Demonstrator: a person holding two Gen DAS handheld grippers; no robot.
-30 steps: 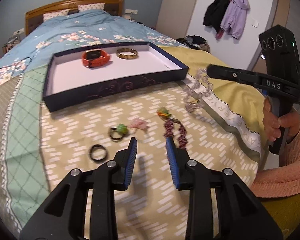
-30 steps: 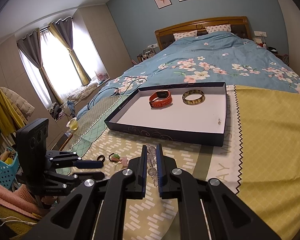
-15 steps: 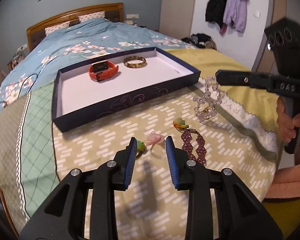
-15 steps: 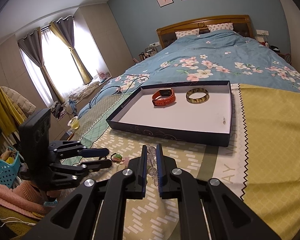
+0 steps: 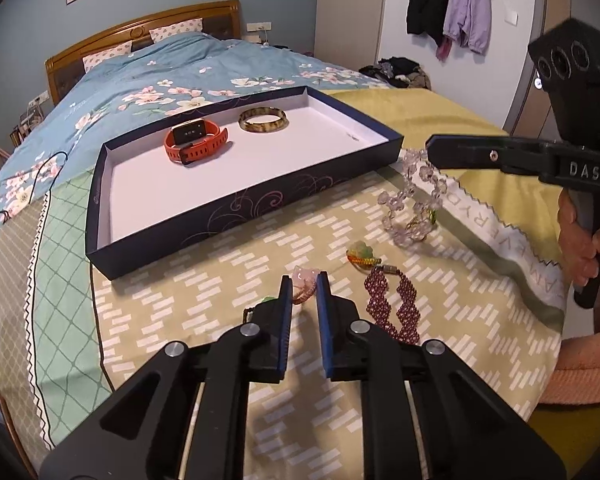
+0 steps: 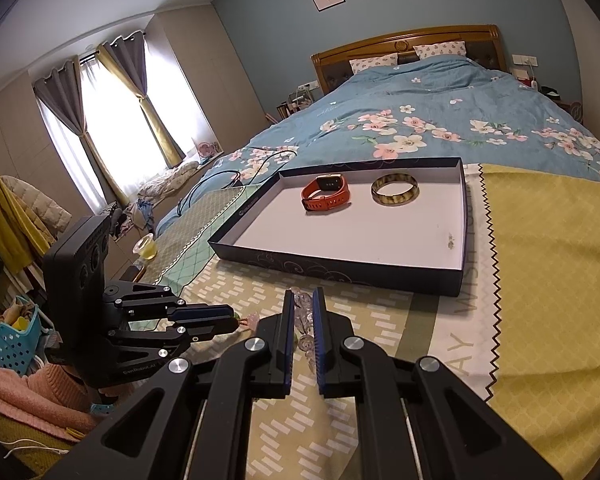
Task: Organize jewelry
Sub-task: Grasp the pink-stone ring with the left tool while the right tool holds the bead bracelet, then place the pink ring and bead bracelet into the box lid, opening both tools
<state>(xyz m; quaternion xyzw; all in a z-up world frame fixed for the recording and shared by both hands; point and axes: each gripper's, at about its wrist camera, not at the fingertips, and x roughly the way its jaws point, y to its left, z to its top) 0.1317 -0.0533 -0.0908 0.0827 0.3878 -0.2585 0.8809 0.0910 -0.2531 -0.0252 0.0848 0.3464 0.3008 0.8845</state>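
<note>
My left gripper [image 5: 303, 280] has a small pink ring [image 5: 305, 286] between its blue pads, and its jaws are closing on it. The ring rests on the patterned cloth [image 5: 220, 304]. My right gripper [image 6: 301, 296] is shut on a clear bead bracelet [image 5: 412, 208], which hangs from its tips [image 5: 430, 152] just right of the tray. The dark blue tray [image 5: 240, 208] holds an orange watch [image 5: 194, 142] and a striped brown bangle [image 5: 263, 121]. A maroon beaded bracelet [image 5: 392, 300] and a green-orange charm [image 5: 362, 254] lie right of the left fingers. A green ring [image 5: 266, 300] peeks out behind the left finger.
The tray and cloth lie on a bed with a blue floral duvet [image 6: 440, 120]. A person's hand [image 5: 580, 240] in a pink sleeve holds the right gripper's handle at the right edge. A blue basket [image 6: 16, 340] stands on the floor at the left.
My left gripper has shifted right across the cloth from the black and green rings to the pink ring, and its jaws have narrowed around it. The right gripper has kept still with the bead bracelet.
</note>
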